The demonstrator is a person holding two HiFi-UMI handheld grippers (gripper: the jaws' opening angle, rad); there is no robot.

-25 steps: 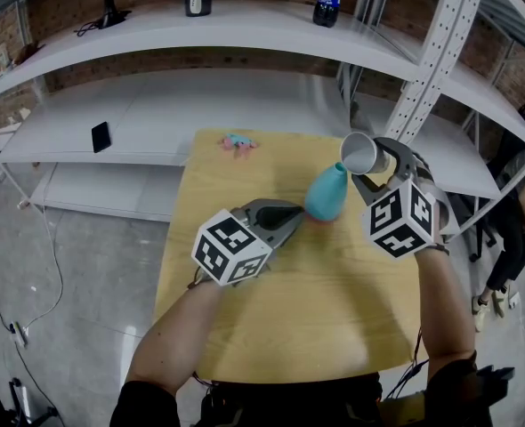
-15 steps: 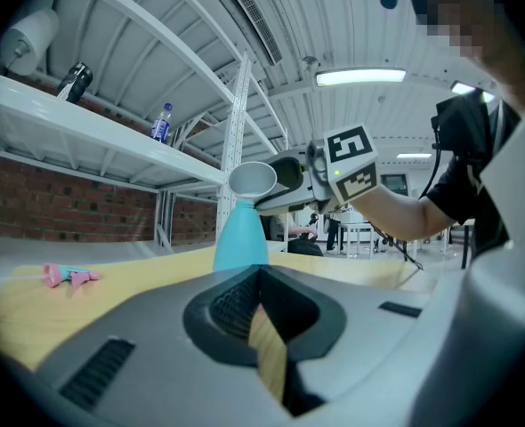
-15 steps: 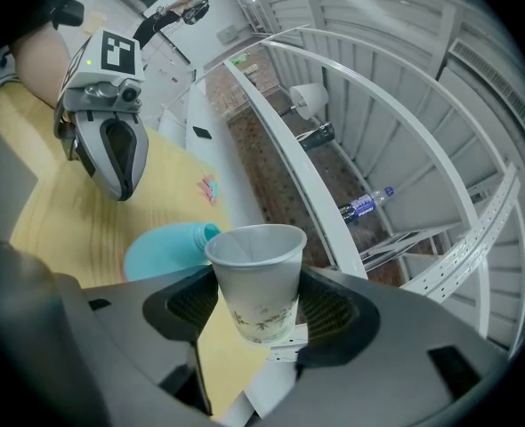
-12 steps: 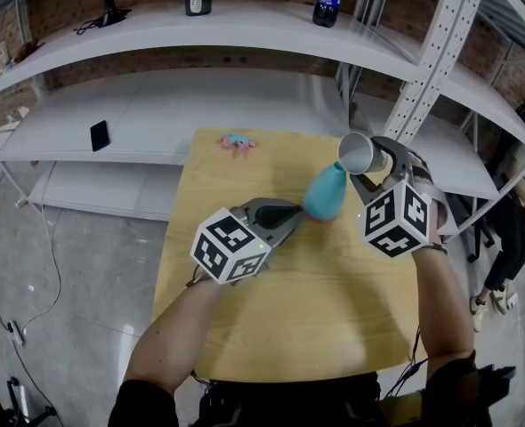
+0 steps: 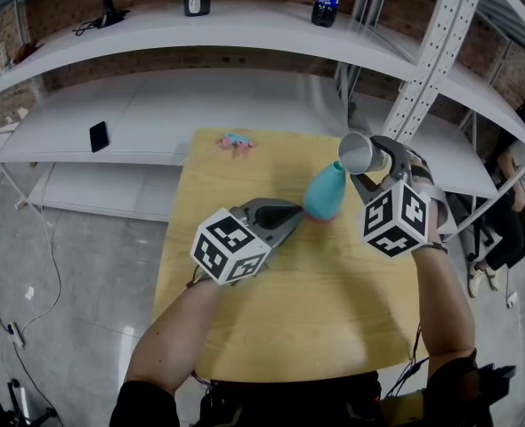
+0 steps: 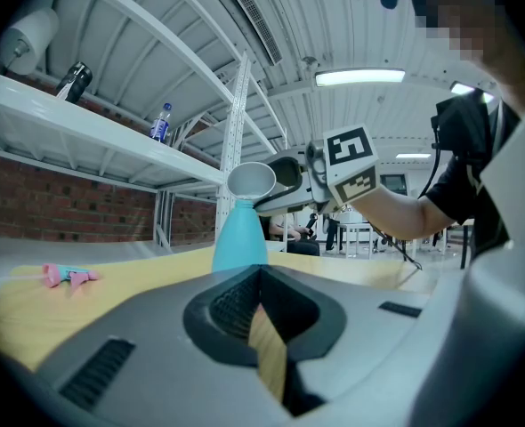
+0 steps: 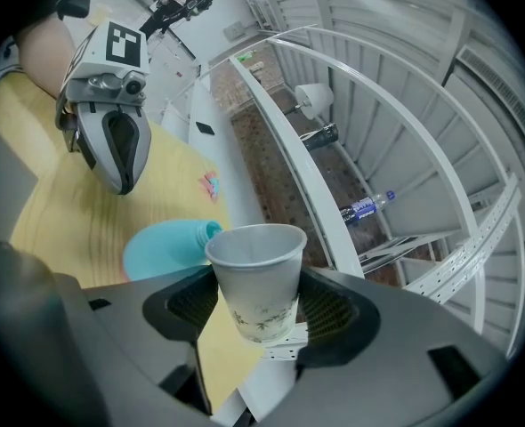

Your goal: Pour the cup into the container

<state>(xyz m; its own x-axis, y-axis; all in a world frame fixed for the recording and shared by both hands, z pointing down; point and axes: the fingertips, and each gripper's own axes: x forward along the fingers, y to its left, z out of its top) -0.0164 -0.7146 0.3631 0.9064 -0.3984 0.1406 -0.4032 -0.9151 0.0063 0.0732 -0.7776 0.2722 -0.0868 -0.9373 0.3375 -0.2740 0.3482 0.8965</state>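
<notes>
Your left claw [image 5: 294, 213] lies low over the light wooden tabletop [image 5: 316, 318]. Its jaws are pressed together with nothing between them. Its tip points at the base of the teal plastic bottle-shaped container [image 5: 326, 194] and sits just beside it; whether it touches cannot be told. Far behind it, near the table's back edge, lies a small pink and blue object [image 5: 237, 142].

The container stands on the table between your two claws, its narrow neck open at the top. Right at that neck is the white paper cup [image 5: 358, 153], tipped onto its side with its lower rim just beside the container's mouth. No contents can be made out inside the cup.

Your right claw [image 5: 376, 165] pinches the cup across its lower body, one pad on each side. You hold it above the table at the container's right.
</notes>
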